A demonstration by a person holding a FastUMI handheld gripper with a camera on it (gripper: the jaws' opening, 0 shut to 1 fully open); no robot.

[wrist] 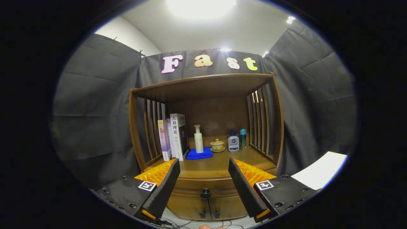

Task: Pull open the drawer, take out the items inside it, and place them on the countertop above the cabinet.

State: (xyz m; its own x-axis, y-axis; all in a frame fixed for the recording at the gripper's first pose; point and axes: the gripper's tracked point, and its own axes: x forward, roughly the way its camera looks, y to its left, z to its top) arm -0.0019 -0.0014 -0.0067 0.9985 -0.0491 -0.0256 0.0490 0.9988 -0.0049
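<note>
Room: a booth walled with black cloth [95, 105] that hangs in creases on three sides, under a pale ceiling [219, 28] with one broad bright lamp and smaller spot lights.
Cabinet: a dark wooden cabinet [203, 86] stands against the back cloth, with a flat top board, slatted side panels and an open shelf bay above a closed lower part.
Worktop: the brown wooden worktop [216, 165] forms the floor of the open bay; its front half is bare, and the things stand in a row toward the back.
Drawer: the drawer [203, 187] sits just under the worktop, shut, with a dark round knob [205, 191] at its middle; two small cabinet doors lie below it.
Gripper: the gripper [204, 190] hangs in front of the cabinet, its jaws spread wide, touching nothing; the drawer knob shows between them, a little beyond.
Books: a few books [173, 136] stand upright against the left slats.
Cloth pad: a folded blue cloth [199, 154] lies right of the books.
Pump bottle: a white pump bottle [198, 140] stands upright on the blue cloth.
Lidded cup: a small yellowish lidded cup [217, 145] sits on a saucer just beside the cloth.
Small bottles: a clear bottle with a blue cap [233, 142] and a slim teal bottle [243, 139] stand side by side near the right slats.
Floor: pale, with thin cables [190, 222] trailing below the cabinet.
</note>
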